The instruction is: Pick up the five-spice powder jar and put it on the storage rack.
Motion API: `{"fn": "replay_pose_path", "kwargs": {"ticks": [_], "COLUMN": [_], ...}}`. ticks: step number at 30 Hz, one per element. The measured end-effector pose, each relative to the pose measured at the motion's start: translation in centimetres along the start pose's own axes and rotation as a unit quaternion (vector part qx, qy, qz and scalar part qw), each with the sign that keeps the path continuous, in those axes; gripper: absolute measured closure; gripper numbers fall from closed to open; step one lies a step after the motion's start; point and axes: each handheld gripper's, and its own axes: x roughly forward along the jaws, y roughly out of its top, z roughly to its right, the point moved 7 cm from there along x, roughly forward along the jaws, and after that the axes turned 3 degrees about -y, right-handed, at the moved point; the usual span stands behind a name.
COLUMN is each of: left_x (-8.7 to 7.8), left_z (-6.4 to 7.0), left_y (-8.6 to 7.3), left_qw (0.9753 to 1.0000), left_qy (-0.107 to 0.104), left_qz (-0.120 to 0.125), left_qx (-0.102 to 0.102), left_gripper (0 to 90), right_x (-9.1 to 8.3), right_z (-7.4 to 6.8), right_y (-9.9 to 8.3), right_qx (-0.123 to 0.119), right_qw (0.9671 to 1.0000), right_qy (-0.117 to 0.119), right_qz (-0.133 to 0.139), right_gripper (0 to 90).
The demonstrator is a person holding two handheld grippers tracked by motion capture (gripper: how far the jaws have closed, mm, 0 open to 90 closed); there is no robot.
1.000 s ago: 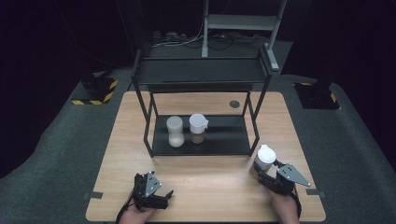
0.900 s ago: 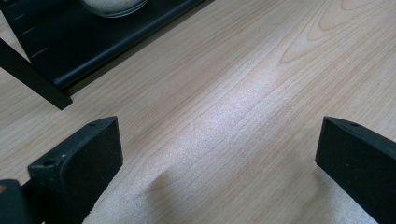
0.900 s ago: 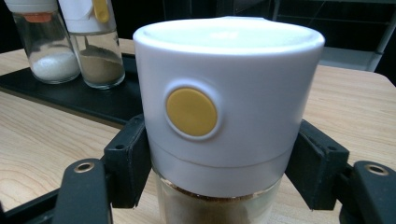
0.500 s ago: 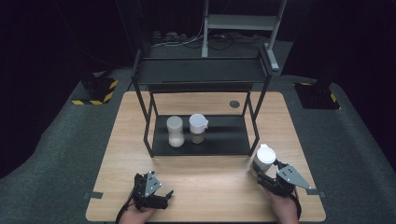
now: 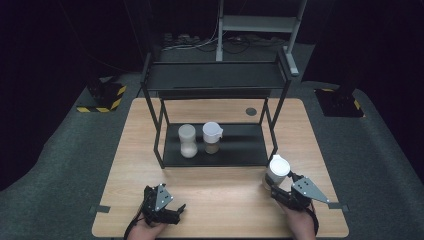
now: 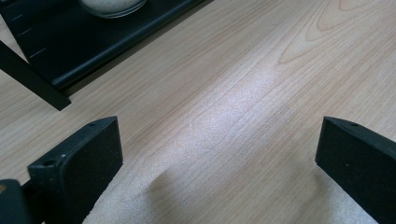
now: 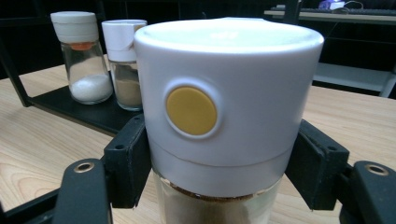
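light: overhead, pale wooden table point(image 5: 220, 185) bright, surroundings black | glare: soft sheen on wood | blur: near black jaws soft; white-capped glass jar point(image 7: 224, 116) slightly soft

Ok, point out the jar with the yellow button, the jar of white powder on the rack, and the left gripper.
Yellow-button jar point(image 7: 224, 107): right gripper view, white cap.
White-powder jar point(image 5: 187, 141): high view, glass body.
Left gripper point(image 5: 176, 210): high view, midway between fingertips.
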Motion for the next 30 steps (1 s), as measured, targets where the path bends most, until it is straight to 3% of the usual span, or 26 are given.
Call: {"fn": "replay_pose_path", "kwargs": {"ticks": [30], "left_x": [0.0], "left_z": [0.1], "left_y": [0.0], "left_qw": [1.0000], "left_qy": [-0.006], "left_qz": [0.002], "left_qx": [0.003], "left_gripper": [0.8], "right_x": [2.5], "right_z": [-6.1], "right_y": [0.3], "right_qx": [-0.003], "right_qw": [0.9982], "right_qy": [0.060], "right_qz": [-0.007], "right_gripper": [30.6]}}
